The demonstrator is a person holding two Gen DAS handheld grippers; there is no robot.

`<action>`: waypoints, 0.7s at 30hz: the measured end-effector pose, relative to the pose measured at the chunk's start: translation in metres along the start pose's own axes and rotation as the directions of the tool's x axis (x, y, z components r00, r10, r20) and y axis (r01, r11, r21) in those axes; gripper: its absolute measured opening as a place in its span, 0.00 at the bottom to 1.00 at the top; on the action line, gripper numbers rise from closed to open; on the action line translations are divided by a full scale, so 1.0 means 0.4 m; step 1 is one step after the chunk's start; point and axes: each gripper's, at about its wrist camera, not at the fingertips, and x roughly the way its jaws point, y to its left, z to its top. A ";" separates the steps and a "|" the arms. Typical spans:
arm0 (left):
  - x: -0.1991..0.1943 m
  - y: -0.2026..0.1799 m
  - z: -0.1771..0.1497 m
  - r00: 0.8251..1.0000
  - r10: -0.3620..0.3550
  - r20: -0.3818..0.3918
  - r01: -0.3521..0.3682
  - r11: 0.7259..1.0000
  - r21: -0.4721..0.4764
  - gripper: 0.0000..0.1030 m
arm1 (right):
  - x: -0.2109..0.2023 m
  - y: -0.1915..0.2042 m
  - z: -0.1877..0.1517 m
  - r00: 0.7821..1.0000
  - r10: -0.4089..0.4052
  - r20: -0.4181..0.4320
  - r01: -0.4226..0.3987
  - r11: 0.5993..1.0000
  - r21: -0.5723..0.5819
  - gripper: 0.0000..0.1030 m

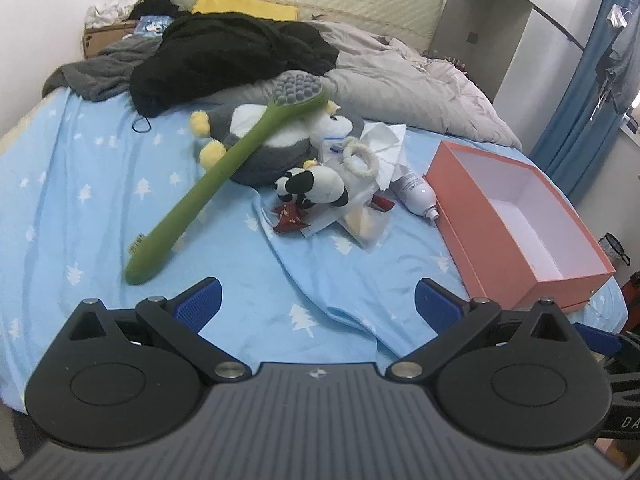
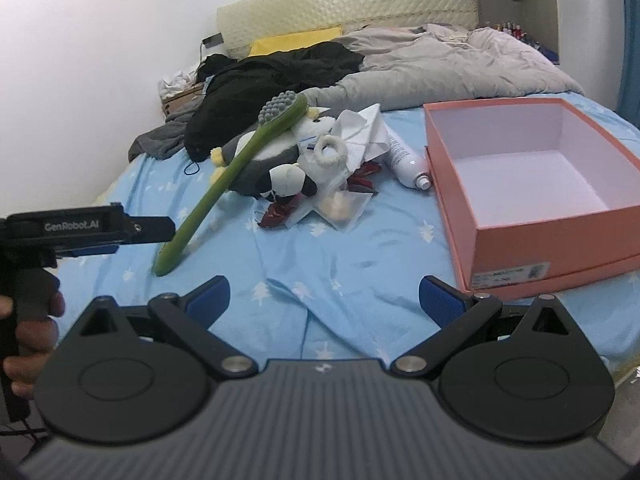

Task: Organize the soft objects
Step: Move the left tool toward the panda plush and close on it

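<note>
- Bed (image 1: 80, 168) w/ light-blue sheet, white tree print.
- Green long-handled brush (image 1: 208, 184): handle end on sheet, grey head up on grey penguin plush (image 1: 264, 148).
- Small panda plush (image 1: 316, 186) just in front of penguin, on clear plastic bags (image 1: 360, 224) + red wrapper (image 1: 290, 218).
- White tissue (image 1: 384, 144), white loop (image 1: 360, 156) in same pile.
- White bottle (image 1: 418, 196) on its side, btwn pile & open pink box (image 1: 560, 280).
- Black garment (image 1: 232, 56), dark grey cloth (image 1: 92, 76), grey duvet (image 1: 420, 92), yellow pillow (image 1: 244, 6) at the far end.

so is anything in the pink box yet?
No, the pink box shows only its bare white interior; the panda plush lies on the bed outside it.
</note>
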 end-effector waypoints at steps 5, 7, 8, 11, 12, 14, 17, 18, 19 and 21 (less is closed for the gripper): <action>0.073 0.014 0.010 1.000 -0.002 -0.006 0.002 1.000 0.000 1.00 | 0.069 -0.003 0.016 1.000 0.016 -0.012 -0.016 1.000 -0.010 1.00; 0.106 0.022 0.016 1.000 -0.006 -0.005 0.006 1.000 -0.004 1.00 | 0.104 -0.004 0.022 1.000 0.018 -0.018 -0.019 1.000 -0.013 0.98; 0.122 0.026 0.019 1.000 -0.011 -0.007 0.011 1.000 -0.006 1.00 | 0.119 -0.005 0.026 1.000 0.019 -0.023 -0.019 1.000 -0.015 0.97; 0.177 0.040 0.030 0.999 -0.031 -0.012 0.031 0.999 -0.017 1.00 | 0.175 -0.013 0.038 0.999 0.031 -0.033 -0.032 0.999 -0.016 0.97; 0.195 0.046 0.034 0.999 -0.036 -0.010 0.036 0.999 -0.021 1.00 | 0.193 -0.014 0.042 0.999 0.029 -0.033 -0.030 0.999 -0.024 0.97; 0.235 0.057 0.043 0.999 -0.044 -0.003 0.044 0.999 -0.029 1.00 | 0.233 -0.018 0.050 0.999 0.022 -0.031 -0.024 0.999 -0.046 0.97; 0.295 0.069 0.058 0.999 -0.051 0.009 0.051 0.998 -0.021 1.00 | 0.293 -0.029 0.059 0.999 0.022 -0.032 -0.024 0.998 -0.065 0.95; 0.316 0.072 0.064 0.999 -0.053 0.011 0.054 0.998 -0.014 0.99 | 0.312 -0.033 0.062 0.999 0.018 -0.028 -0.020 0.997 -0.071 0.95; 0.337 0.075 0.071 0.998 -0.060 0.013 0.060 0.998 -0.006 0.97 | 0.334 -0.037 0.065 1.000 0.013 -0.025 -0.015 0.997 -0.079 0.95; 0.372 0.080 0.080 0.997 -0.074 0.019 0.074 0.997 0.003 0.96 | 0.374 -0.044 0.067 1.000 0.004 -0.016 -0.005 0.996 -0.091 0.95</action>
